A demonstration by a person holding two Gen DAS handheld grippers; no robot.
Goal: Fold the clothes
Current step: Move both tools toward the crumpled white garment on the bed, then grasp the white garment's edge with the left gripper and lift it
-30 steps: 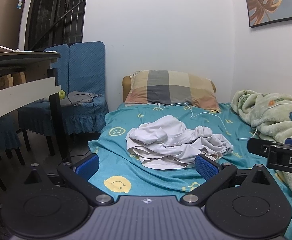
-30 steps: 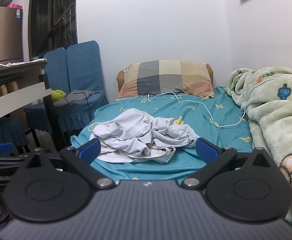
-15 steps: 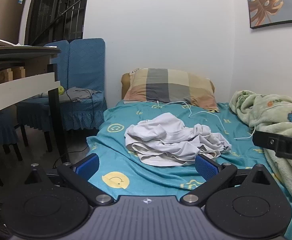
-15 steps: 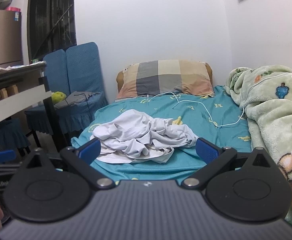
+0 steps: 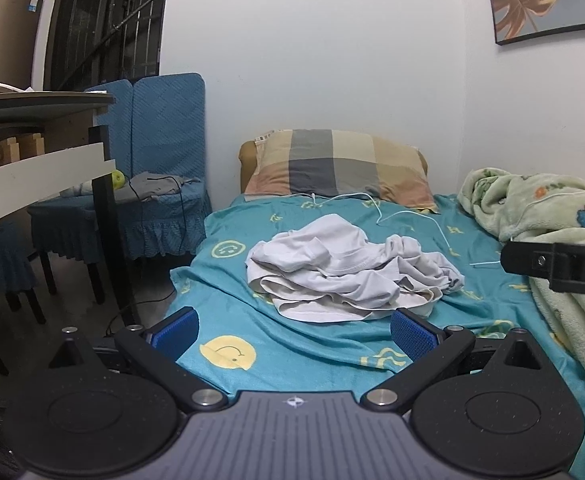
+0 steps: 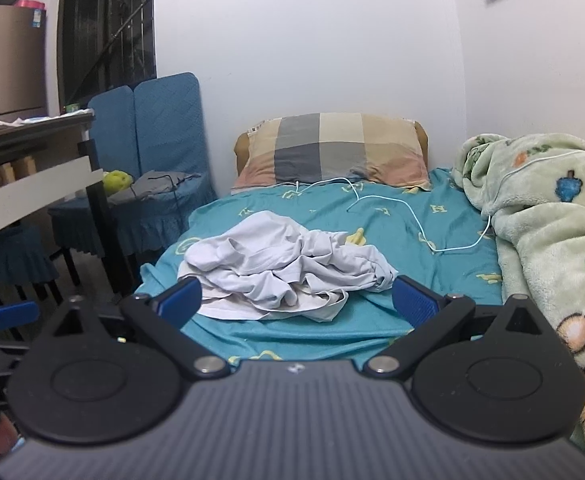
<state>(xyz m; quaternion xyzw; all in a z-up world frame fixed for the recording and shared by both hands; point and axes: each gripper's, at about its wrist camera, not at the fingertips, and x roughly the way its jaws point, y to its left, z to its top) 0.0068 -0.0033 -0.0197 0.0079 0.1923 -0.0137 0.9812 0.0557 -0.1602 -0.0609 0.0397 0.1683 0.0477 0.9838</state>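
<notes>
A crumpled white garment (image 5: 348,272) lies in a heap on the teal bed sheet (image 5: 316,356); it also shows in the right wrist view (image 6: 284,276). My left gripper (image 5: 294,334) is open and empty, held short of the heap near the bed's foot. My right gripper (image 6: 296,300) is open and empty, just in front of the heap. Part of the right gripper's body (image 5: 560,268) shows at the right edge of the left wrist view. A blue pad of the left gripper (image 6: 12,314) shows at the far left of the right wrist view.
A checked pillow (image 5: 340,168) lies at the head of the bed. A white cable (image 6: 412,216) runs across the sheet. A green fleece blanket (image 6: 544,216) is piled on the right. Blue-covered chairs (image 5: 156,184) and a desk (image 5: 36,136) stand on the left.
Both grippers have drifted slightly, the left wrist view shifting back and up a little, so the garment sits a bit farther off. The garment has not moved. Both stay open.
</notes>
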